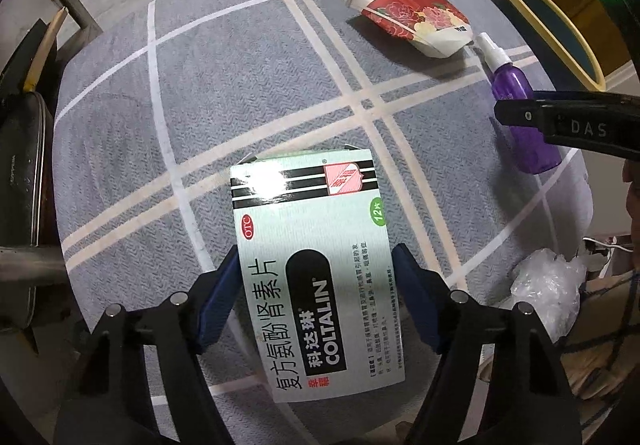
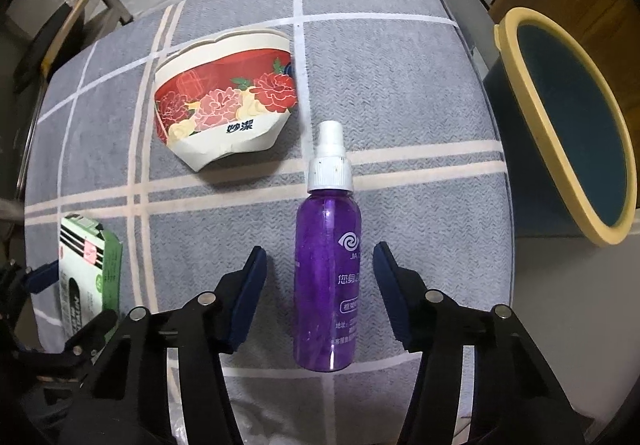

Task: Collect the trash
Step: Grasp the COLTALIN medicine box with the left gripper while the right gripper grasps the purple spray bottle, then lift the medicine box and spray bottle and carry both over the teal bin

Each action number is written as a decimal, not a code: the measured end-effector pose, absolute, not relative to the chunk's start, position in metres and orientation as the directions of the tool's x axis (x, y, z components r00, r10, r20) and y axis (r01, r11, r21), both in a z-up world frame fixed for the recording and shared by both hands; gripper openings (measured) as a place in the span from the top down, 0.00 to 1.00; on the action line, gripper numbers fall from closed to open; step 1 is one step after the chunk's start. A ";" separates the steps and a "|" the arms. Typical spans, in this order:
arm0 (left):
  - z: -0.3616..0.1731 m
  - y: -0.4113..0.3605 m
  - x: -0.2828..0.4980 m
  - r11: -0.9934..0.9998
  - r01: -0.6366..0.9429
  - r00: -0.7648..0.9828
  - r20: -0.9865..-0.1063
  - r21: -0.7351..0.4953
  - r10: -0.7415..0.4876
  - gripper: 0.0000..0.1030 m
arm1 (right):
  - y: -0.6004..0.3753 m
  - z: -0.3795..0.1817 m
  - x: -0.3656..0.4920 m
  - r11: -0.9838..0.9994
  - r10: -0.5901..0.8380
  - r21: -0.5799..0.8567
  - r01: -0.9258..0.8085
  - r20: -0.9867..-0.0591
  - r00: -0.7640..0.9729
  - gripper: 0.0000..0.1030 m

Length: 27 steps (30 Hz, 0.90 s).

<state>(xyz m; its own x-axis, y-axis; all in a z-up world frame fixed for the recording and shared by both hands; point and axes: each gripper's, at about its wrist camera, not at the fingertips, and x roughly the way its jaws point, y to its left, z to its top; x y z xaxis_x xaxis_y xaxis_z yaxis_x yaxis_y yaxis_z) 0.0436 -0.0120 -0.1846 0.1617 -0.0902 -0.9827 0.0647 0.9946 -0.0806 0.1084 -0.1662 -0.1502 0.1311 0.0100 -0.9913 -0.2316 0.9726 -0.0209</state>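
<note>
My left gripper (image 1: 316, 265) is shut on a white-green medicine box (image 1: 312, 253) marked COLTALIN, its blue pads pressing both long sides; the box also shows at the left in the right wrist view (image 2: 86, 269). My right gripper (image 2: 320, 269) is open, its pads either side of a purple spray bottle (image 2: 326, 277) lying on the grey plaid cloth (image 2: 420, 105), not touching it. The bottle also shows at the right in the left wrist view (image 1: 520, 101), partly behind the right gripper. A crushed red floral paper bowl (image 2: 224, 101) lies further back; it shows in the left wrist view too (image 1: 412, 15).
A blue bin with a yellow rim (image 2: 568, 125) stands off the table's right edge, also in the left wrist view (image 1: 548, 29). A crumpled clear plastic bag (image 1: 548, 289) sits at the near right edge. Dark furniture (image 1: 20, 165) stands to the left.
</note>
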 end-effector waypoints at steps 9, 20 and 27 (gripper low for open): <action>-0.188 -0.002 0.049 0.992 0.062 0.156 -0.981 -0.108 -0.116 0.30 | -0.161 -0.161 0.114 0.973 0.007 -0.021 -0.231 -0.993 0.120 0.59; -0.167 -0.004 0.048 0.991 0.099 0.232 -0.966 -0.094 -0.115 0.30 | -0.157 -0.141 0.116 0.970 0.040 -0.006 -0.241 -0.982 0.187 0.67; -0.154 -0.013 0.046 0.988 0.132 0.267 -0.957 -0.078 -0.111 0.30 | -0.156 -0.105 0.119 0.972 0.063 -0.008 -0.237 -0.955 0.291 0.67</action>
